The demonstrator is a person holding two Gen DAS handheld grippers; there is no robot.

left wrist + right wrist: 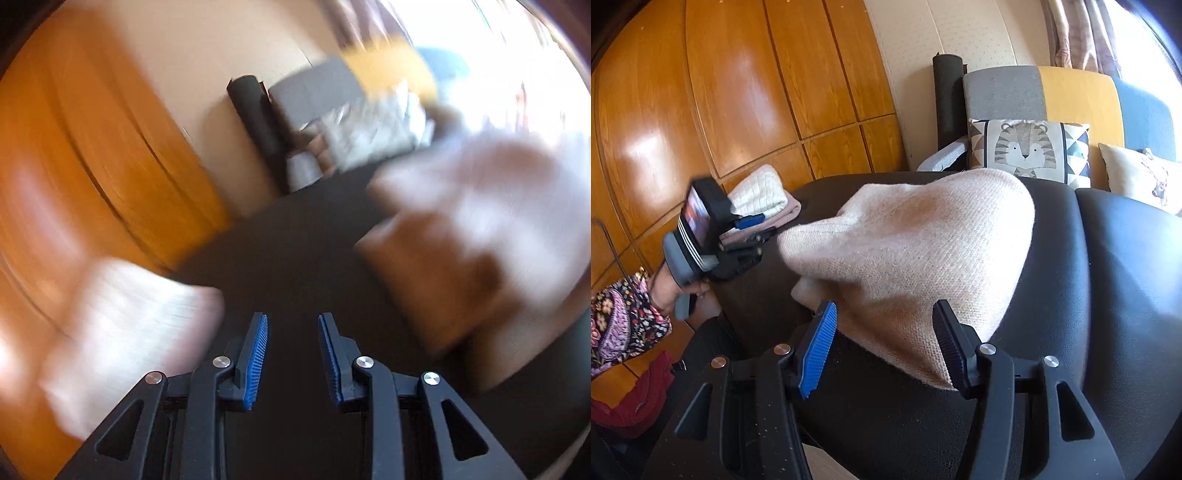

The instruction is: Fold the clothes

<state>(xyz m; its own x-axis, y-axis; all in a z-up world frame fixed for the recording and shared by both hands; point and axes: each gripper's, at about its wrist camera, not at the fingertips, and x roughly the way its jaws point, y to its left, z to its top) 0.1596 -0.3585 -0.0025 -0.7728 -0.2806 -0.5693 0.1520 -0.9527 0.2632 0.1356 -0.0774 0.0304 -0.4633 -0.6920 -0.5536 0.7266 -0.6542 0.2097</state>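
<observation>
The right gripper (884, 343) stands spread around the near edge of a cream sweater (916, 254), pads apart from it, on the black surface (1108, 277). The left gripper (293, 356) is spread, nothing between, near folded clothes (764, 199) at the far left.

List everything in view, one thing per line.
sweater: one, cream, humped on the black seat
seat: one, black leather, centre
pile: one, white knit on pink, far left edge of seat
tiger cushion: one, beige and grey, behind the seat
pale cushion: one, cream, far right
armchair: one, grey, yellow and blue, at the back
roll: one, dark, upright beside the armchair
wardrobe: one, orange wood, left
red garment: one, lower left
sleeve: one, floral, left
left gripper: open, empty
right gripper: open, sweater edge between its fingers
</observation>
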